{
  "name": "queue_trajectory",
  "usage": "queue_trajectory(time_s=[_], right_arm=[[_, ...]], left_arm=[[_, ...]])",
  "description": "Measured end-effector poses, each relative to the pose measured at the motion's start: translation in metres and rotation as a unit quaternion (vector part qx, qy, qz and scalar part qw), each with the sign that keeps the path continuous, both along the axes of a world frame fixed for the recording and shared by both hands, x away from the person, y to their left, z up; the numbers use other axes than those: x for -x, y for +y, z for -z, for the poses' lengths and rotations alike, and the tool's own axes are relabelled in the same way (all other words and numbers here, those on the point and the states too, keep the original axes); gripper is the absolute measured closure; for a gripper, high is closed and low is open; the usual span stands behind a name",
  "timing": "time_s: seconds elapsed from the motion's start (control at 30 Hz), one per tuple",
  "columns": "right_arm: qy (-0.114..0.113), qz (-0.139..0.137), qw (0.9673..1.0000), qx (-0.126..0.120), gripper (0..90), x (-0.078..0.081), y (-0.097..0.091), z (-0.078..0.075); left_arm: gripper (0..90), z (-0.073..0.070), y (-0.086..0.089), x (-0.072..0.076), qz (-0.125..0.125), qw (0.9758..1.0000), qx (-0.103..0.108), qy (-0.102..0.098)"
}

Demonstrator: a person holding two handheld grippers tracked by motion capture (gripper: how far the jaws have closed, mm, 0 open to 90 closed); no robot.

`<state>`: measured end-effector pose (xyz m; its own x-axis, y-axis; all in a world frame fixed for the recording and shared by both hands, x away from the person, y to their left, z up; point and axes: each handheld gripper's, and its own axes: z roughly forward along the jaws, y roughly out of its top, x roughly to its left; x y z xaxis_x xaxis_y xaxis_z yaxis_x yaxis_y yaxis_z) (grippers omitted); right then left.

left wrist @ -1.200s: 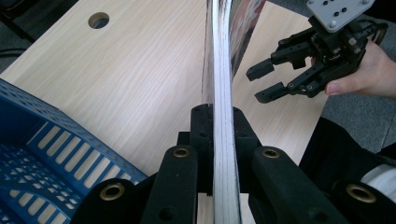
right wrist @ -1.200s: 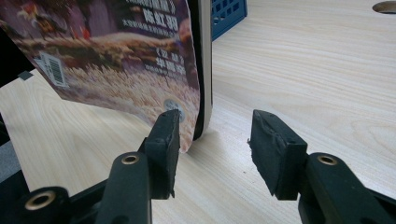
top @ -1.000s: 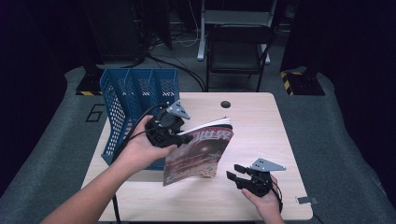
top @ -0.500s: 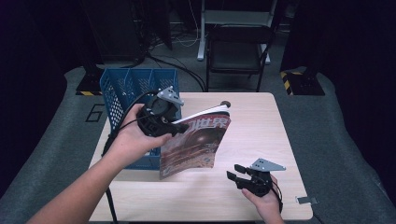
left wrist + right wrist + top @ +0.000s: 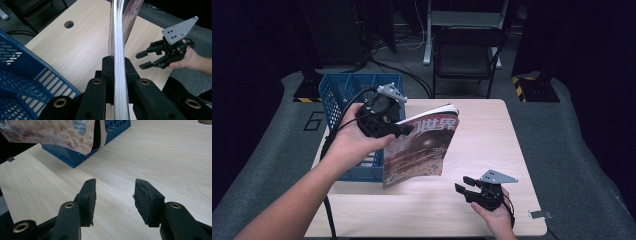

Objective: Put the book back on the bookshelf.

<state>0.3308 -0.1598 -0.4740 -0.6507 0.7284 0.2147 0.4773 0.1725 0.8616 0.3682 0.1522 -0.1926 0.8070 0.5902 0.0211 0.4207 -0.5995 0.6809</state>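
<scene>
Your left gripper pinches the magazine by one edge; it could sag against the basket. Right gripper jaws sit half-open, empty.

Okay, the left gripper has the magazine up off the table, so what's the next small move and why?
Probably carry the magazine sideways over the blue basket before lowering. The left gripper is clamped on its edge, the magazine hangs clear of the table just beside the basket, and the right gripper rests open and empty, so no handover seems needed.
</scene>
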Motion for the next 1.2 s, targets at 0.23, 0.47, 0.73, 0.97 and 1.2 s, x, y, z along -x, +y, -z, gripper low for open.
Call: queue_trajectory(time_s=[0.23, 0.47, 0.73, 0.97, 1.2], right_arm=[[0.001, 0.001, 1.0000, 0.003, 52.1, 0.000, 0.000, 0.000], [0.002, 0.004, 1.0000, 0.002, 52.1, -0.001, -0.001, 0.001], [0.002, 0.008, 1.0000, 0.002, 52.0, -0.001, 0.000, 0.002], [0.001, 0.003, 1.0000, 0.004, 52.0, -0.003, 0.001, 0.003], [0.005, 0.003, 1.0000, 0.003, 52.0, -0.003, 0.001, 0.003]], left_arm=[[83.6, -0.005, 0.008, -0.004, -0.018, 0.9998, 0.012, 0.002], [83.6, -0.012, 0.023, -0.007, -0.041, 0.9990, 0.021, 0.002], [83.6, -0.018, 0.043, -0.008, -0.063, 0.9979, 0.017, -0.004], [83.6, -0.020, 0.062, -0.012, -0.092, 0.9955, 0.024, -0.006], [83.6, -0.022, 0.086, -0.020, -0.118, 0.9927, 0.022, -0.004]])
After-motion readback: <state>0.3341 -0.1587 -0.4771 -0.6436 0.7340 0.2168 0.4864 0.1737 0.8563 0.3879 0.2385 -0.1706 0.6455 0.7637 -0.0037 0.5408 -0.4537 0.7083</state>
